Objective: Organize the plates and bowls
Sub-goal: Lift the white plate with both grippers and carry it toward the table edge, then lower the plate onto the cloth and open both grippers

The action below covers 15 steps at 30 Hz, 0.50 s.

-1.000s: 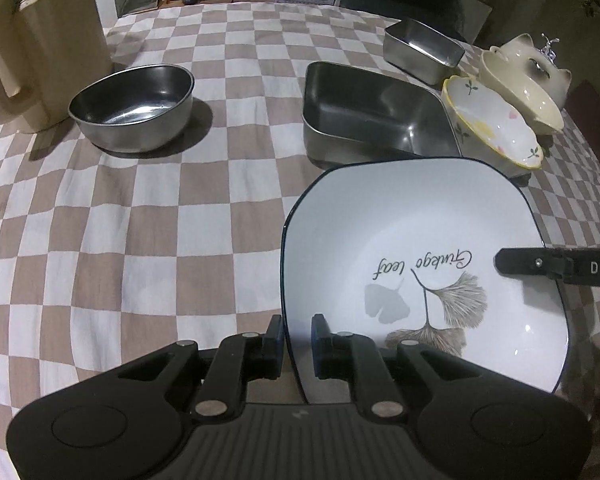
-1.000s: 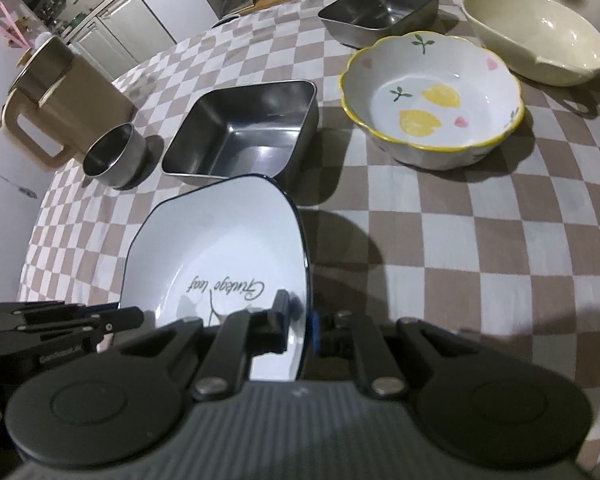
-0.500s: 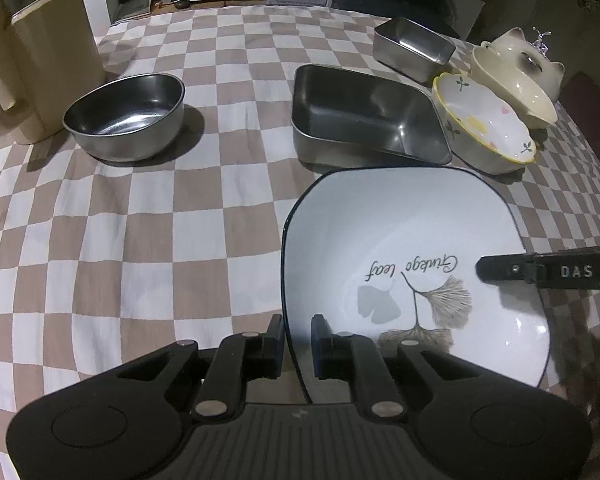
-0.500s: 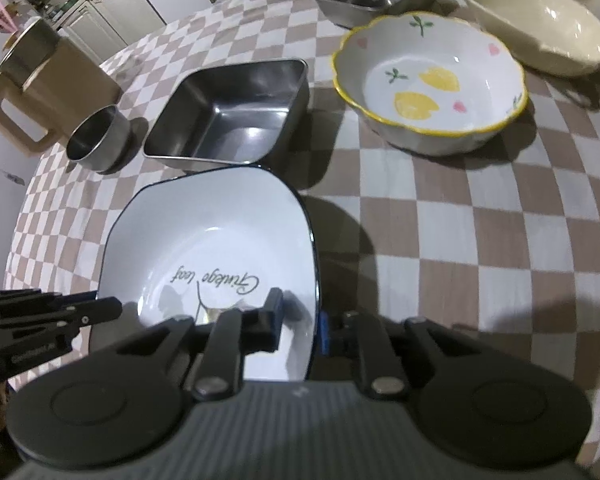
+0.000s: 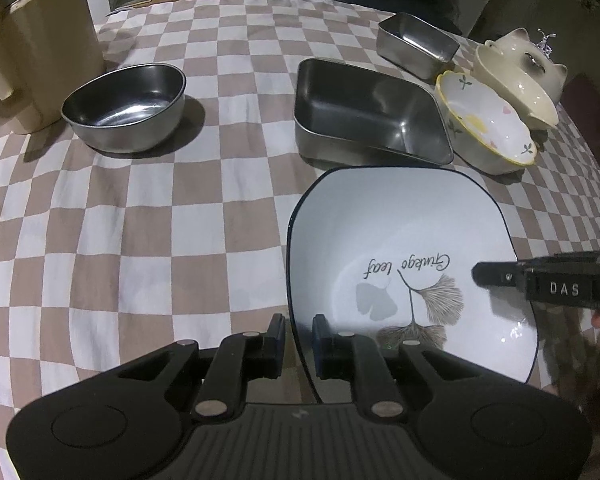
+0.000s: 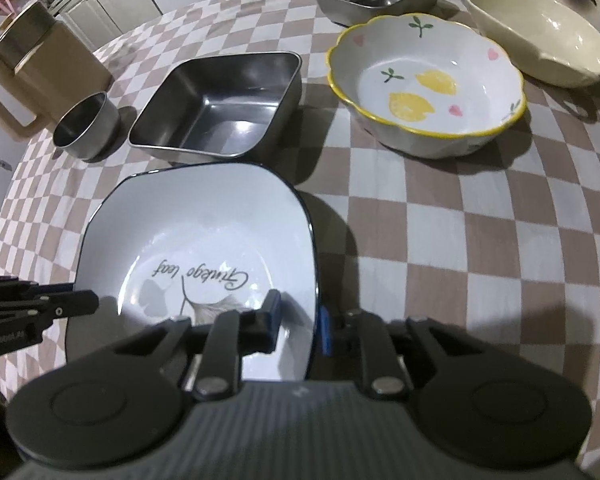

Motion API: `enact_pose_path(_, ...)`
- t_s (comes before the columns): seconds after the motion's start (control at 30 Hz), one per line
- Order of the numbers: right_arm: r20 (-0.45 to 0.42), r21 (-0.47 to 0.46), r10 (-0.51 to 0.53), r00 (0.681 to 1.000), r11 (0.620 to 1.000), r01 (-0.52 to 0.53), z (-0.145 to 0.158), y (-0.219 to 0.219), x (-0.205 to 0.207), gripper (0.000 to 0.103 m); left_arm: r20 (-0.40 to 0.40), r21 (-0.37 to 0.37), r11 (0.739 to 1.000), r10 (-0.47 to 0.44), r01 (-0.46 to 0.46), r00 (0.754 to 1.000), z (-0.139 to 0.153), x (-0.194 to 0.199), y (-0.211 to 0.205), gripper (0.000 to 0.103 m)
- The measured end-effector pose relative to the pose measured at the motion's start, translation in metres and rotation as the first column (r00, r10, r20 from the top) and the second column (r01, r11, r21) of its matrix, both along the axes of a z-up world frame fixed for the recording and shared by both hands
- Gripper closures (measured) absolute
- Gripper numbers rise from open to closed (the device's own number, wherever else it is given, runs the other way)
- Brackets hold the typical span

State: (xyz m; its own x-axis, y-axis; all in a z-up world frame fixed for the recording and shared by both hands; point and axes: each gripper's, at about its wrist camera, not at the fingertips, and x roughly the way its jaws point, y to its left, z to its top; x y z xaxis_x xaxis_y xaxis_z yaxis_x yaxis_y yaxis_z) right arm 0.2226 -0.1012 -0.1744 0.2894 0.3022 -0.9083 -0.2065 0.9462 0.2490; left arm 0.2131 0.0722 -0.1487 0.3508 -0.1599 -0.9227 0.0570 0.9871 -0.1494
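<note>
A white square plate [image 5: 404, 232] with a dark rim and a ginkgo leaf print is held above the checkered tablecloth by both grippers. My left gripper [image 5: 299, 334] is shut on its left rim. My right gripper [image 6: 300, 316] is shut on its right rim, and its fingers [image 5: 500, 278] reach over the plate in the left wrist view. The plate also shows in the right wrist view [image 6: 204, 224]. Behind it stand a large square steel pan [image 5: 364, 108], a lemon-print bowl [image 6: 424, 84], a round steel bowl [image 5: 124, 108], a small steel pan [image 5: 416, 46] and a cream dish [image 6: 540, 44].
A beige jug [image 5: 32, 52] stands at the far left by the round steel bowl. A cream cat-shaped pot [image 5: 528, 56] sits at the far right edge behind the cream dish. Checkered tablecloth [image 5: 140, 240] lies open left of the plate.
Both grippers have drawn the plate back toward me and lowered it a little; the bowls and pans look farther away. The grips have not changed.
</note>
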Motion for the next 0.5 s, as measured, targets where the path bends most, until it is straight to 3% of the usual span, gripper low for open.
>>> enact_pose_path(0.37, -0.003, -0.012, 0.032, 0.999, 0.999, -0.032, -0.0014, 0.0009, -0.0085, 0.076, -0.004, -0.003, 1.000, 0.026, -0.026, 1.000, -0.0009, 0.0018, 0.0019, 0.086)
enact_pose_path(0.5, 0.010, -0.025, 0.032, 0.999, 0.999, -0.031, 0.0000, 0.0038, -0.0096, 0.071, -0.001, 0.007, 1.000, 0.027, -0.027, 1.000, 0.0004, 0.0018, 0.0010, 0.080)
